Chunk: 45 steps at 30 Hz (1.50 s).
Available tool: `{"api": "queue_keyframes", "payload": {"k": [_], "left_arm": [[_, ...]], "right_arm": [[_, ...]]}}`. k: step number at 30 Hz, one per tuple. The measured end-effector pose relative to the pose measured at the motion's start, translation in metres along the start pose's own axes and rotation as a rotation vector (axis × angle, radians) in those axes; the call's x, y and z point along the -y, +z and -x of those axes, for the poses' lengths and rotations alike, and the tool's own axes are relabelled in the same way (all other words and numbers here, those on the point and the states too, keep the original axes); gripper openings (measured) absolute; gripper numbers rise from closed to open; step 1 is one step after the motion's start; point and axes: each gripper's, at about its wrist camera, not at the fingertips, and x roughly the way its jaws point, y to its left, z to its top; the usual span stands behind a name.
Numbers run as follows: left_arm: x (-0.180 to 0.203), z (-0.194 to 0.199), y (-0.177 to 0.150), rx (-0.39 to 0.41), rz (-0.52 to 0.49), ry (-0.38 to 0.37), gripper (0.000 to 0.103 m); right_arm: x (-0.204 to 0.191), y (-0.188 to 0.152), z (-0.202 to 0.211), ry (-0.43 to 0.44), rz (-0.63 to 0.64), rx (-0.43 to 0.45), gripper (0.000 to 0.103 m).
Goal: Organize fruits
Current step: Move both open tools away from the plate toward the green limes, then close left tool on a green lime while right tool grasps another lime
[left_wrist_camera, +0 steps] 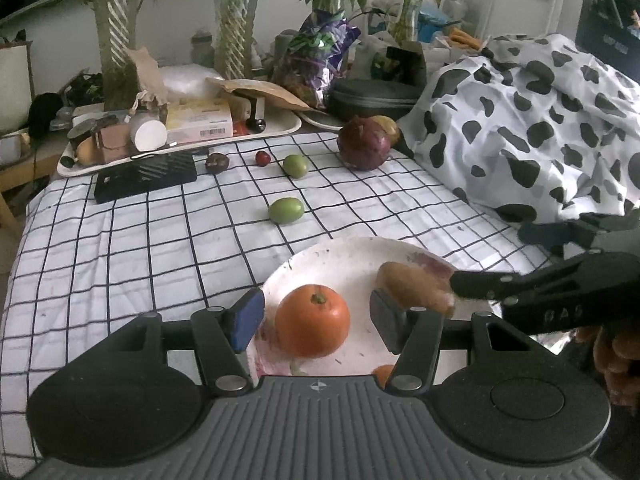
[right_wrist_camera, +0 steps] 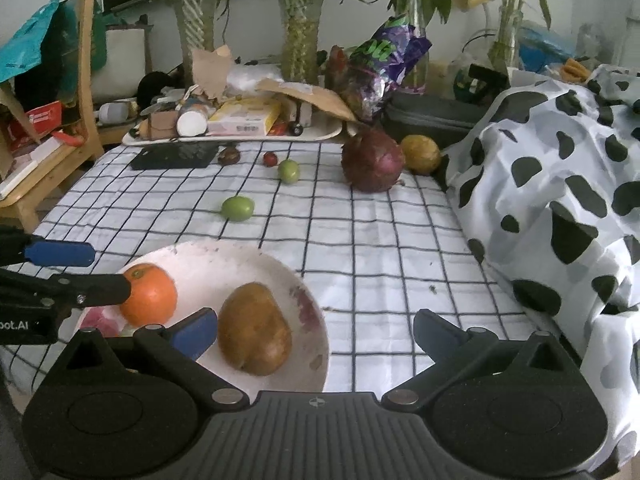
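A white plate point(left_wrist_camera: 340, 244) point(right_wrist_camera: 224, 248) lies on the checked cloth and holds an orange point(left_wrist_camera: 312, 320) point(right_wrist_camera: 148, 294) and a brown fruit point(left_wrist_camera: 412, 286) point(right_wrist_camera: 256, 328). My left gripper point(left_wrist_camera: 316, 320) point(right_wrist_camera: 112, 271) is open, its pads on either side of the orange with small gaps. My right gripper point(right_wrist_camera: 316, 334) point(left_wrist_camera: 486, 258) is wide open, with the brown fruit resting beside its left finger. Farther back on the cloth lie two green fruits point(left_wrist_camera: 286, 211) point(left_wrist_camera: 295, 165), a small red one point(left_wrist_camera: 262, 157), a dark one point(left_wrist_camera: 217, 162), a big purple-red one point(left_wrist_camera: 363, 144) and a yellow one point(right_wrist_camera: 420, 154).
A white tray point(left_wrist_camera: 280, 132) of clutter and a flat black object point(left_wrist_camera: 146, 178) sit at the back left. A black case point(left_wrist_camera: 372, 98) and glass vases with plants stand behind. A cow-print cloth point(left_wrist_camera: 540, 128) is heaped along the right side. A wooden chair point(right_wrist_camera: 84, 120) stands at the left.
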Motion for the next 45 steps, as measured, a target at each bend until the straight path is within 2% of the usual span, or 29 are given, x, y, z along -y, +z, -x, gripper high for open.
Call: {"api": "queue_keyframes", "payload": {"k": [11, 22, 40, 45], "left_arm": [[-0.02, -0.025, 0.017, -0.009, -0.002, 0.007, 0.057], [-0.037, -0.059, 0.039, -0.034, -0.028, 0.003, 0.057], [-0.036, -0.116, 0.064, -0.093, -0.183, -0.037, 0.056], [-0.029, -0.129, 0.064, -0.101, -0.259, -0.035, 0.056]], "right_arm": [[0.015, 0.018, -0.022, -0.046, -0.008, 0.017, 0.103], [0.023, 0.038, -0.049, -0.049, 0.008, 0.012, 0.103], [0.03, 0.075, -0.101, -0.047, 0.045, -0.001, 0.103], [0.033, 0.082, -0.112, -0.05, 0.054, -0.006, 0.103]]}}
